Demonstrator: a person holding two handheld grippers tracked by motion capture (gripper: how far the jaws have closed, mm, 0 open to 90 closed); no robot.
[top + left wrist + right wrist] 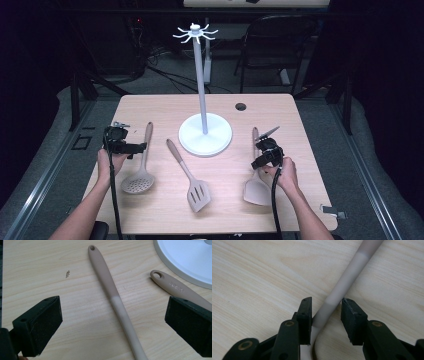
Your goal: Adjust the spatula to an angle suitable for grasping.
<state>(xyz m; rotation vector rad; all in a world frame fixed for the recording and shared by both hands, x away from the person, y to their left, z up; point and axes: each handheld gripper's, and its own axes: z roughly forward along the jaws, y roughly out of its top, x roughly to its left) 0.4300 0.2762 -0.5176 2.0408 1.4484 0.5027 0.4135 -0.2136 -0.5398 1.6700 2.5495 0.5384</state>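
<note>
Low, right hand-held gripper [325, 315] straddles the spatula handle [342, 287].

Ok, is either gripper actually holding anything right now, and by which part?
Nothing is clamped yet. The right gripper straddles the solid spatula handle just above the blade, one jaw touching, a gap at the other. The left gripper is wide open over the skimmer handle.

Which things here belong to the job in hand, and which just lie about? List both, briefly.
In the job: beige solid silicone spatula, with the right gripper open around its handle; beige round perforated skimmer, under the open left gripper; probably the white hook-topped stand.
Lying about: beige slotted turner; black chair behind the table.
</note>
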